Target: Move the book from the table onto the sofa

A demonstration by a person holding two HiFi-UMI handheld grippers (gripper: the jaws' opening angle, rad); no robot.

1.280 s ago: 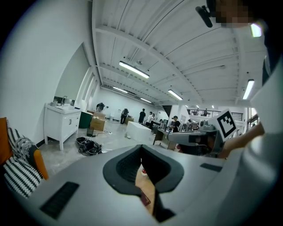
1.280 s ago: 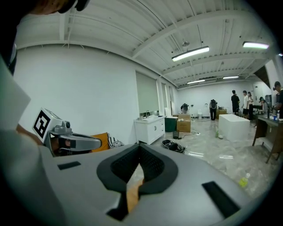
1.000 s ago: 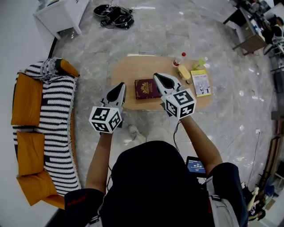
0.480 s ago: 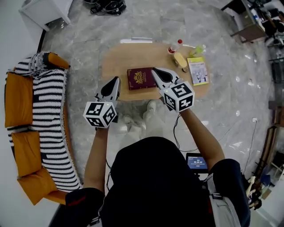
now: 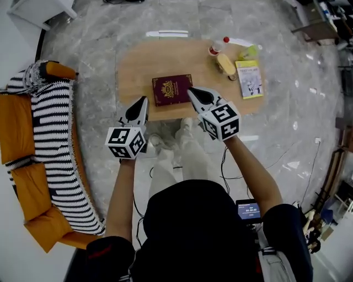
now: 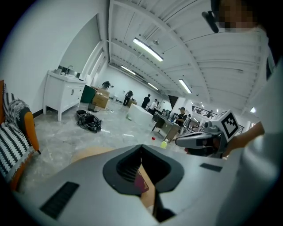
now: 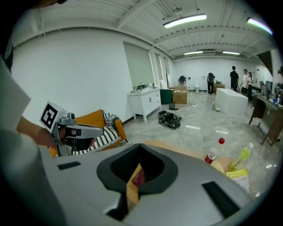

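Note:
A maroon book [image 5: 172, 90] with a gold emblem lies flat near the front edge of the low wooden table [image 5: 138, 63]. My left gripper [image 5: 144, 99] is shut and empty, its tip over the table's front edge just left of the book. My right gripper [image 5: 191, 91] is also shut and empty, its tip at the book's right edge. Whether either touches the book I cannot tell. The orange sofa [image 5: 19, 132] with a striped throw stands to the left. In the left gripper view a sliver of the book [image 6: 141, 183] shows through the shut jaws.
On the table's far right stand a red-capped bottle [image 5: 217, 47], a yellow-green bottle [image 5: 249, 51], a yellow object [image 5: 226, 63] and a yellow booklet [image 5: 249, 79]. A white cabinet [image 5: 38, 8] stands at the back left. The person's legs are at the table's front edge.
Both grippers have sunk toward the table's front edge and stayed shut. In the head view the right tip now meets the book's right edge; the left tip sits closer to the book.

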